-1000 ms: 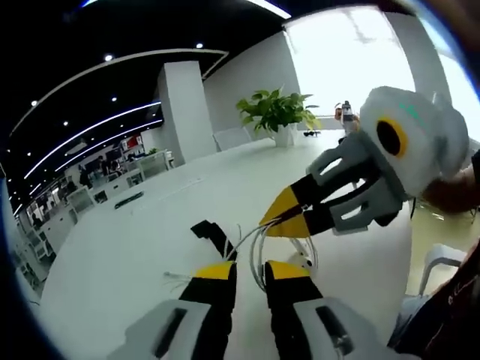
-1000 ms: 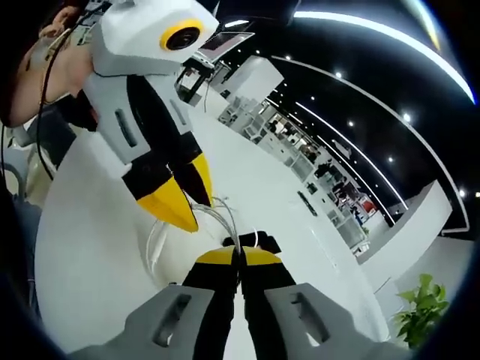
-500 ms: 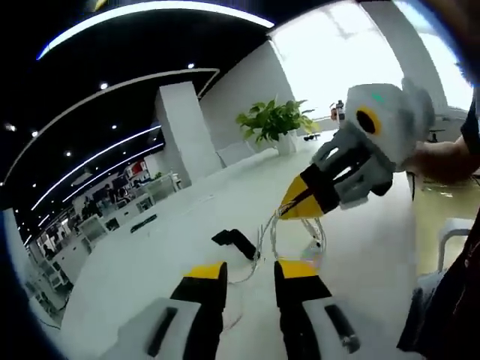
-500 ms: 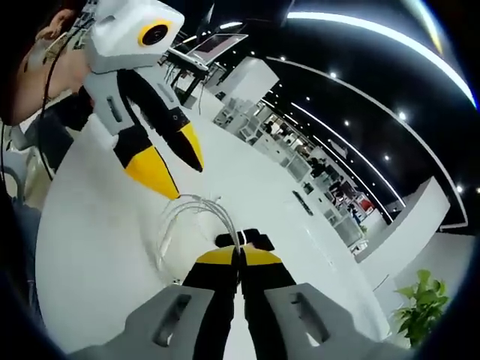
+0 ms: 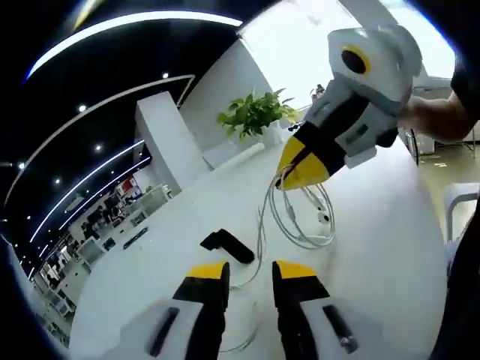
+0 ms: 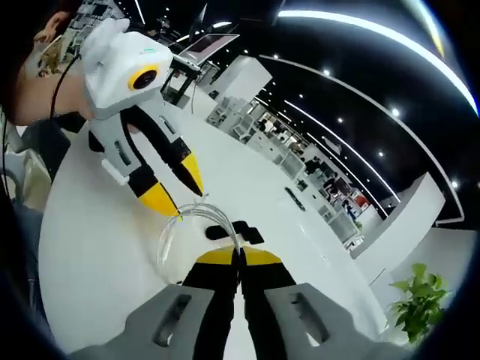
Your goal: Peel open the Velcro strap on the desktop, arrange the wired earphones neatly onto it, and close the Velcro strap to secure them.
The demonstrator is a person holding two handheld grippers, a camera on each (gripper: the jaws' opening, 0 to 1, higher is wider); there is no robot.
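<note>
In the left gripper view, white earphone cable loops (image 5: 301,219) hang from my right gripper (image 5: 298,171), which comes in from the upper right and is shut on them. A loose strand trails down to the white table (image 5: 375,247). The black Velcro strap (image 5: 225,246) lies flat on the table just beyond my left gripper (image 5: 251,271), whose jaws stand open and apart from the coil. In the right gripper view, my right gripper (image 6: 238,256) pinches the cable loops (image 6: 180,229), the strap (image 6: 237,231) lies just past them, and the left gripper (image 6: 178,187) hovers open beside the loops.
A potted plant (image 5: 255,112) stands at the far end of the table, also seen low right as a plant (image 6: 416,304). A white pillar (image 5: 157,142) rises behind. A person's hand (image 5: 439,120) holds the right gripper. A white chair (image 5: 459,204) sits at the table's right edge.
My left gripper has drawn back from the cable loops and the right gripper. The right gripper has stayed shut on the coil, which now hangs higher above the table.
</note>
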